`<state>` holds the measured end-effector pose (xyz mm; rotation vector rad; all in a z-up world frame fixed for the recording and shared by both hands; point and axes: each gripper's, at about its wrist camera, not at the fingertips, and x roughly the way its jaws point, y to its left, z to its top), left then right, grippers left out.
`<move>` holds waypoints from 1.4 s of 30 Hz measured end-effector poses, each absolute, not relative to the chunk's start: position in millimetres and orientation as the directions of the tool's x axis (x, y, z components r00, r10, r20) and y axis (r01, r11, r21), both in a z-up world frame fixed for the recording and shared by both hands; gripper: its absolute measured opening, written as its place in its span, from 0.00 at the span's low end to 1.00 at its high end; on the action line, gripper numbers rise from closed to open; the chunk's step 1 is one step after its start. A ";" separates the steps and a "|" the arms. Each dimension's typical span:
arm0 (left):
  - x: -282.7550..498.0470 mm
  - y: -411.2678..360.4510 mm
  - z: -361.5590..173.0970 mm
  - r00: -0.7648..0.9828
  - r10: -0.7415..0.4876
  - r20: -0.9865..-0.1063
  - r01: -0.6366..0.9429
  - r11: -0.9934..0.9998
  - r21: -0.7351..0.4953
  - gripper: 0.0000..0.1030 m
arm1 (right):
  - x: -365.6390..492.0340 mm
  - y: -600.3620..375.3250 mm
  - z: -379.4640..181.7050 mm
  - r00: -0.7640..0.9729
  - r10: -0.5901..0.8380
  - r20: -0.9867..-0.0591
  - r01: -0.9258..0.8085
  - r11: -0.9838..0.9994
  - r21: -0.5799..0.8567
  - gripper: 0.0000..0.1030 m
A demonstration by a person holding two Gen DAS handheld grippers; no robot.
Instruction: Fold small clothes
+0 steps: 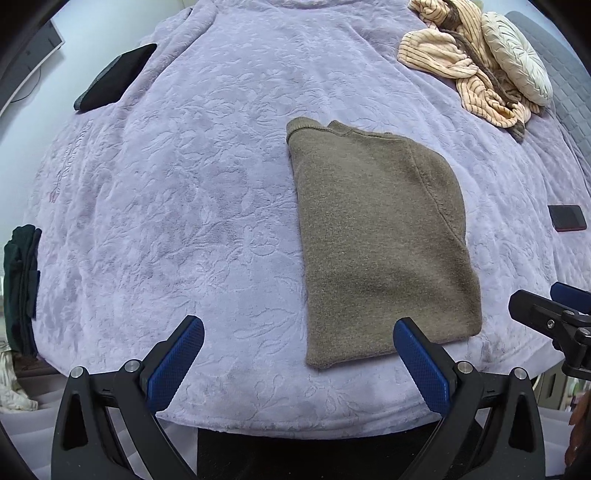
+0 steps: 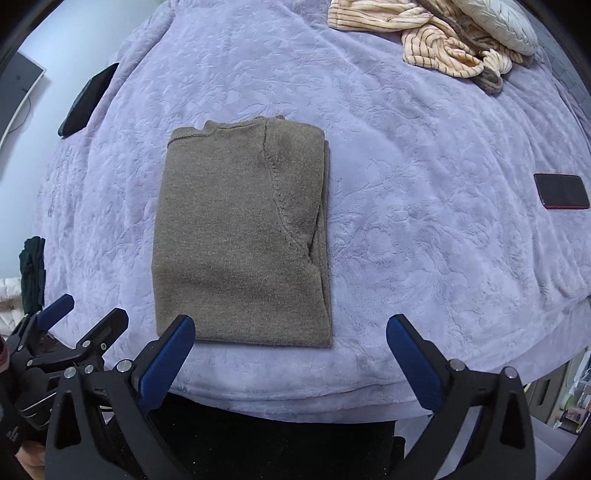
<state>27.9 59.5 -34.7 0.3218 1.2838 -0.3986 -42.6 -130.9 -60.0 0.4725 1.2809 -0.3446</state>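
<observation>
A brown knitted sweater (image 1: pixel 376 240) (image 2: pixel 240 236) lies folded into a neat rectangle on the lilac bedspread (image 1: pixel 184 206) (image 2: pixel 424 221), with its collar at the far edge. My left gripper (image 1: pixel 298 326) hovers open above the sweater's near left corner and holds nothing. The right gripper (image 2: pixel 291 323) also stands open and empty over the sweater's near edge. Each gripper shows in the other's view: the right gripper (image 1: pixel 554 314) at the right rim, the left gripper (image 2: pixel 74 332) at the lower left.
A heap of peach striped clothes (image 1: pixel 454 55) (image 2: pixel 424 33) lies at the far right beside a cream round pillow (image 1: pixel 517 55) (image 2: pixel 498 22). A dark phone (image 1: pixel 567 218) (image 2: pixel 561 191) rests at the right. A black flat object (image 1: pixel 114 77) (image 2: pixel 88 99) sits far left, and dark folded clothes (image 1: pixel 22 277) (image 2: pixel 33 273) lie off the bed's left edge.
</observation>
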 end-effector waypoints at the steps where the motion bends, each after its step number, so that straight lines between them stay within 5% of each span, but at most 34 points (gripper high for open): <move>1: 28.2 60.1 -34.5 0.230 -0.106 -0.967 0.455 0.890 0.011 1.00 | -41.9 -131.0 -58.2 0.255 0.010 -0.967 0.500 0.854 0.141 1.00; 42: 35.8 50.3 -31.4 0.190 -0.079 -0.979 0.465 0.885 0.020 1.00 | -24.7 -124.6 -59.2 0.201 -0.022 -0.979 0.499 0.862 0.083 1.00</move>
